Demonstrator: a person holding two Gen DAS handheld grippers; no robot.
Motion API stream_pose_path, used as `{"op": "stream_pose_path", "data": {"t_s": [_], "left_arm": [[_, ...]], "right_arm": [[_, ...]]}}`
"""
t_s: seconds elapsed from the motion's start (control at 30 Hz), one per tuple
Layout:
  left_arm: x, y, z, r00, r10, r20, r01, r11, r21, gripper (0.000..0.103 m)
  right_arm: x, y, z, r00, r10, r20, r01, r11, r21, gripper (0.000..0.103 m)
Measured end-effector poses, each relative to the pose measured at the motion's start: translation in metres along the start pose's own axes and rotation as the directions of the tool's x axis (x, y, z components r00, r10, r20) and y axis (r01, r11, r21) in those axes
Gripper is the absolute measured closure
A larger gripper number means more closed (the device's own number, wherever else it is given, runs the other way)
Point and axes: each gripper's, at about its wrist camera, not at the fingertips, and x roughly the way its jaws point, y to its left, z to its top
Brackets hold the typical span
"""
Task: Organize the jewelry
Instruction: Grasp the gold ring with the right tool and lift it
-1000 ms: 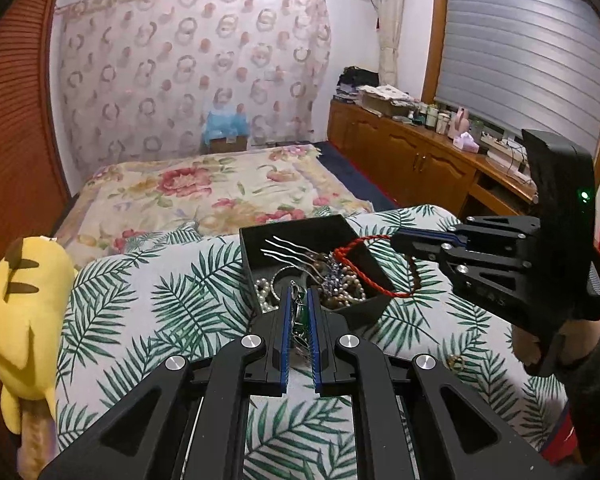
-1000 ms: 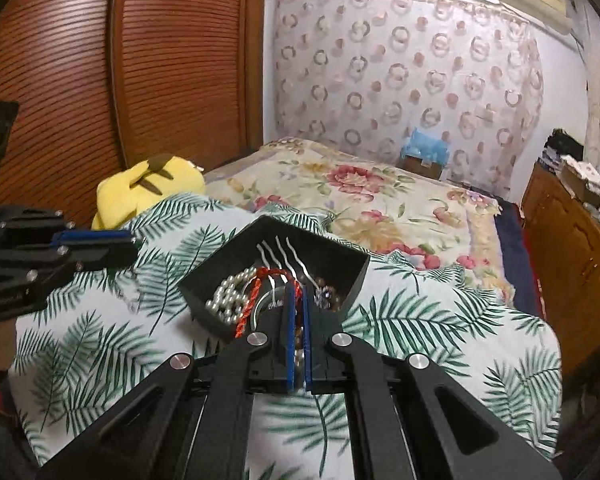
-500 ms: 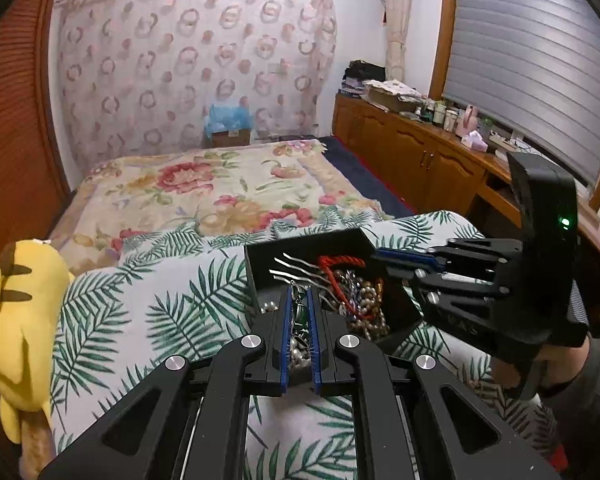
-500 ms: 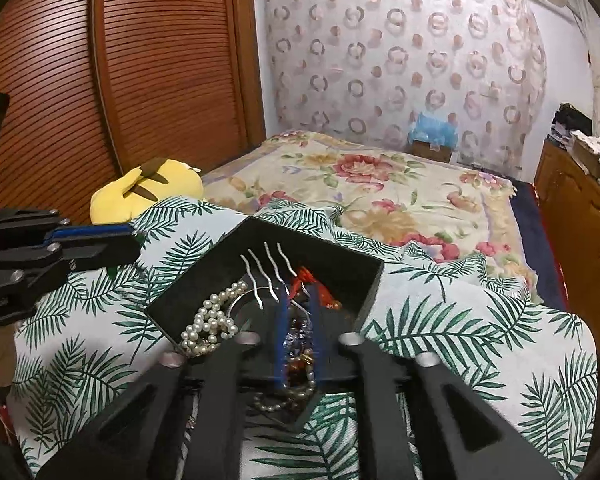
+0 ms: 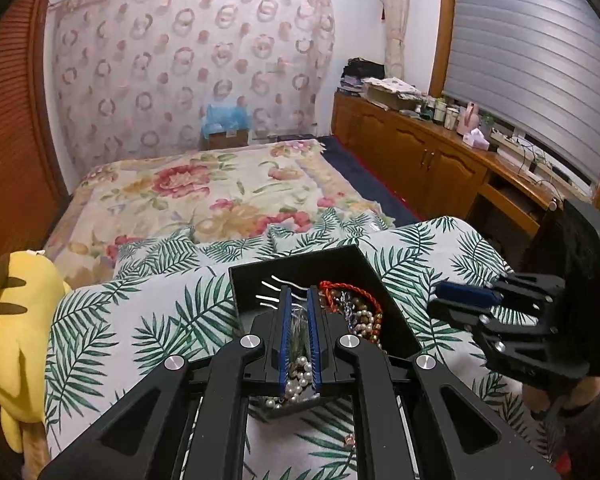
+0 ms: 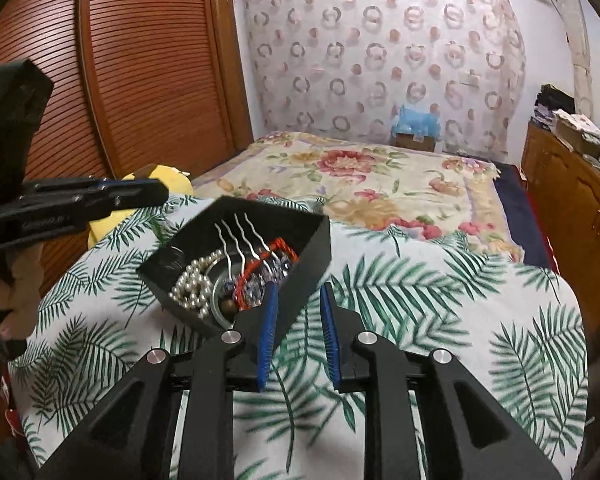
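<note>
1. Left wrist view: our left gripper (image 5: pixel 299 322) is clenched, with something small and greenish pinched between its blue pads; we can't tell what. It sits over the near part of the black box (image 5: pixel 300 268), which holds a red cord (image 5: pixel 352 294), pearls (image 5: pixel 364 320) and silver hairpins (image 5: pixel 274 292).
2. The right gripper (image 5: pixel 446 302) hangs just right of the box, over the leaf-print cover (image 5: pixel 140 320).
3. Right wrist view: our right gripper (image 6: pixel 298 300) has just been opening and now stands released, nothing between its fingers, straddling the box's near right wall (image 6: pixel 312 264).
4. Pearls (image 6: pixel 192 284) lie at the box's left, the red cord (image 6: pixel 284 250) to their right.

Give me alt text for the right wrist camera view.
The right gripper, jaws just opened and empty, straddles the near wall of a black box of pearls, a red cord bracelet and hairpins on a palm-leaf bedspread. The left gripper enters at left.
</note>
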Motion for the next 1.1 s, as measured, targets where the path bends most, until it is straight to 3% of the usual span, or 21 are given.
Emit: {"op": "stream_pose_path", "data": {"t_s": [0.27, 0.37, 0.6, 0.7, 0.87, 1.03, 1.1], "left_arm": [[0.001, -0.004, 0.001, 1.000, 0.003, -0.003, -0.003, 1.000, 0.007, 0.096], [0.001, -0.008, -0.002, 1.000, 0.004, 0.001, -0.004, 1.000, 0.017, 0.089], [-0.006, -0.014, -0.010, 1.000, -0.005, 0.001, 0.005, 1.000, 0.030, 0.087], [-0.013, -0.018, -0.021, 1.000, -0.007, 0.006, 0.006, 0.999, 0.037, 0.076], [-0.020, -0.024, -0.034, 1.000, -0.017, 0.001, 0.017, 0.999, 0.042, 0.071], [-0.025, -0.030, -0.047, 0.999, -0.036, 0.011, 0.035, 0.998, 0.060, 0.040], [-0.025, -0.032, -0.055, 1.000, -0.017, 0.002, 0.017, 0.997, 0.077, 0.034]], "right_arm": [[-0.022, 0.000, -0.015, 1.000, -0.012, 0.007, 0.012, 1.000, -0.014, 0.079], [-0.031, 0.002, -0.022, 1.000, -0.021, 0.008, 0.021, 1.000, -0.023, 0.079], [-0.046, 0.008, -0.042, 0.999, -0.044, -0.011, 0.044, 0.998, -0.055, 0.079], [-0.050, 0.011, -0.050, 0.999, -0.043, -0.018, 0.042, 0.997, -0.059, 0.079], [-0.059, 0.016, -0.061, 0.999, -0.037, -0.029, 0.035, 0.998, -0.060, 0.072], [-0.067, 0.018, -0.072, 0.999, -0.039, -0.035, 0.036, 0.997, -0.066, 0.069], [-0.069, 0.018, -0.075, 0.998, -0.043, -0.039, 0.040, 0.997, -0.065, 0.069]]}}
